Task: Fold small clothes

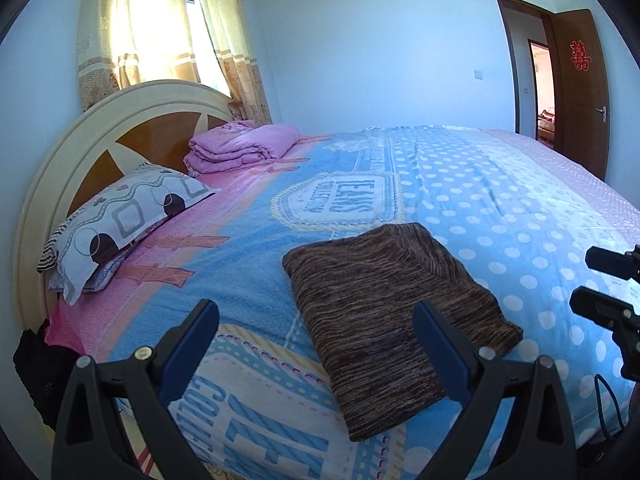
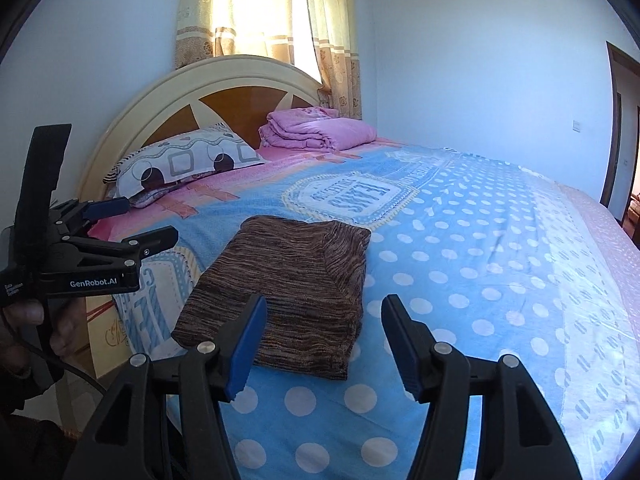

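Note:
A brown striped knit garment lies folded into a flat rectangle on the blue patterned bedspread. It also shows in the right wrist view. My left gripper is open and empty, held above the bed's near edge with the garment's near end between its fingers in the image. It also shows at the left of the right wrist view. My right gripper is open and empty, just in front of the garment's near right corner. Its fingers show at the right edge of the left wrist view.
A patterned pillow and a folded pink quilt lie at the head of the bed by the cream headboard. Curtains hang behind it. A brown door stands open at the far right.

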`<action>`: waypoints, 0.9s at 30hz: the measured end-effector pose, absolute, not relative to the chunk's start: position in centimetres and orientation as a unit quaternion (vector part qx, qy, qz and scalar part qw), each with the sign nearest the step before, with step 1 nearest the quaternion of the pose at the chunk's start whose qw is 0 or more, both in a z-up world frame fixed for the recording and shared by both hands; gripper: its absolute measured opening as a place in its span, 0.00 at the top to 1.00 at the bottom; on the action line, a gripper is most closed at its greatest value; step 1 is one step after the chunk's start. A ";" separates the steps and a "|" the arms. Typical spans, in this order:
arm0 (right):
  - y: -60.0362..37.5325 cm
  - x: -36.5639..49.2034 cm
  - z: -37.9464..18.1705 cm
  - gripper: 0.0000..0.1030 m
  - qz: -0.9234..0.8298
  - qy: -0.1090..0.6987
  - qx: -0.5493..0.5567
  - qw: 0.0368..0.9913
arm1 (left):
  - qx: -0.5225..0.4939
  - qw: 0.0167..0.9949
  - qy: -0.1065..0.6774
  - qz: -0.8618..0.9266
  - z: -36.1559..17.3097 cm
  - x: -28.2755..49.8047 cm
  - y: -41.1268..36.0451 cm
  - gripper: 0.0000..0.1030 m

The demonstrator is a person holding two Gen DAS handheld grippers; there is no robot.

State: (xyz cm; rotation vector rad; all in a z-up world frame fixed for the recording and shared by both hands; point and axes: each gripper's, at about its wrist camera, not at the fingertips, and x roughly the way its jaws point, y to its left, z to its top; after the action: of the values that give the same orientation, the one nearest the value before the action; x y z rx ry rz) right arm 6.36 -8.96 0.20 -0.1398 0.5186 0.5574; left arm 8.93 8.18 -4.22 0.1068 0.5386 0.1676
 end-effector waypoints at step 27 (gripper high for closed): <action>-8.8 6.0 0.5 0.41 0.275 0.246 -0.071 0.927 | 0.050 0.959 0.265 0.083 -4.1 8.9 8.6 0.03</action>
State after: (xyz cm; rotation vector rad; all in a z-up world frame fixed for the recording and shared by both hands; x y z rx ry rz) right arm 5.98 -8.77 0.53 -0.1461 0.5033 0.5629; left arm 8.87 8.57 -4.06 0.1005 0.5371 0.1680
